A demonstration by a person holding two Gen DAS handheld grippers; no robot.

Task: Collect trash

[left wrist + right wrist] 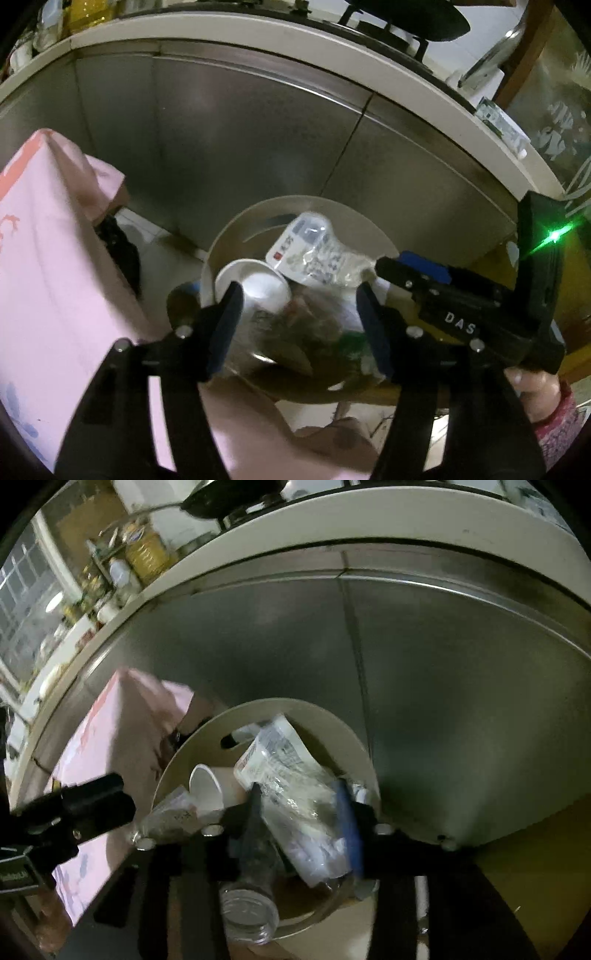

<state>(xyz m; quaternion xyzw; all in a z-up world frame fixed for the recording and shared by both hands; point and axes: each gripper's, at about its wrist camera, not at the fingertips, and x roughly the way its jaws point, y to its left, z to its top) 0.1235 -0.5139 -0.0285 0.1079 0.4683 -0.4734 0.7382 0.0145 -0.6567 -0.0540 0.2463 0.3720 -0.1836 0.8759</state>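
Observation:
A round cream trash bin point(328, 206) stands on the floor against a steel cabinet front; it also shows in the right wrist view point(332, 723). Inside lie a white paper cup point(258, 284), a crumpled clear plastic bottle point(314, 251) and other scraps. My left gripper point(299, 325) is open just above the bin, empty. My right gripper point(303, 823) is over the bin with its fingers on either side of the crumpled plastic bottle point(291, 786), which hangs between them. The paper cup point(205, 786) lies to its left. The right gripper's body point(461, 314) shows beside the bin.
A pink cloth-covered surface point(55, 277) is left of the bin, also in the right wrist view point(122, 731). The steel cabinet point(258, 147) rises behind, under a white counter edge point(332, 48) with a stove and pan. A clear jar point(251, 915) sits near the bin's front.

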